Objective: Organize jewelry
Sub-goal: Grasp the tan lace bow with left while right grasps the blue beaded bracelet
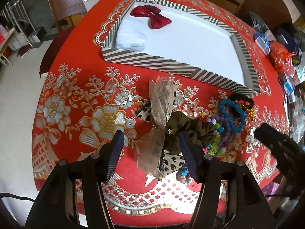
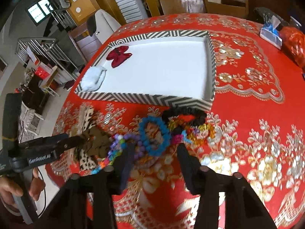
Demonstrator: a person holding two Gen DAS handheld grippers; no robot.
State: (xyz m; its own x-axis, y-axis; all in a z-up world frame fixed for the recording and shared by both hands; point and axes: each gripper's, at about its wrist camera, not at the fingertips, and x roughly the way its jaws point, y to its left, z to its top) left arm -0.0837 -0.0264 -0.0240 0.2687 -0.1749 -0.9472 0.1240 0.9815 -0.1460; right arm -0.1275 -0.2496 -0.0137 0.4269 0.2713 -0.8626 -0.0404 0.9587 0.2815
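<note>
A black-and-white striped tray with a white floor holds a red bow and a white fluffy piece. In front of it lies a heap of accessories on the red tablecloth. My left gripper is open and straddles a sheer beige bow that lies over an olive scrunchie and a spotted bow. My right gripper is open, with its fingers on either side of a blue bead bracelet. A black scrunchie and gold tinsel lie just beyond.
A tissue pack and an orange bag sit at the table's far right among clutter. Wooden chairs stand behind the table. The table edge drops to the floor on the left. A hand holds the left gripper's handle.
</note>
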